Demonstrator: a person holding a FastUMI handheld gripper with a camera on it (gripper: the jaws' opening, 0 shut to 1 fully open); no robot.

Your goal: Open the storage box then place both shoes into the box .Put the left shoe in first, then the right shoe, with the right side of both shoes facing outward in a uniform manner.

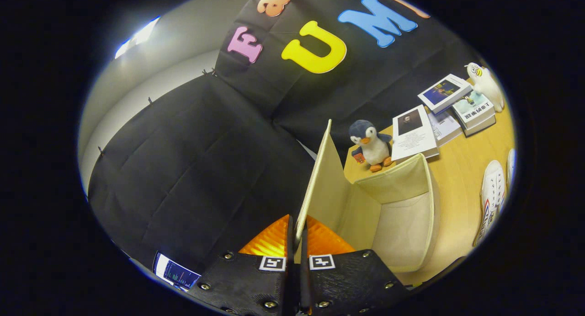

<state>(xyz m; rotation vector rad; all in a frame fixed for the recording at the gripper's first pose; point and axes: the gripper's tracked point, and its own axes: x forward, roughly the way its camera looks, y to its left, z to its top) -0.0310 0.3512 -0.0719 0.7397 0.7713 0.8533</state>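
Storage box (402,215) stands on the desk (461,169), just right of the tool (297,236), its lid (320,179) lifted upright with the tool's fingers clamped on the near edge. Opening looks nearly done; the inside looks bare, and both shoes (493,201) wait on the desk, well to the right. Bare desk lies between them; a penguin toy (372,144) and books (450,108) crowd the far side.

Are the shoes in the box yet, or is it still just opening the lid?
Only the opening is under way. The hand-held gripper is shut on the lid of the storage box, holding it raised on edge, so the inside shows and looks empty. No shoe is in yet: a white shoe lies on the table beyond the box. Both shoes are left to place, left one first.
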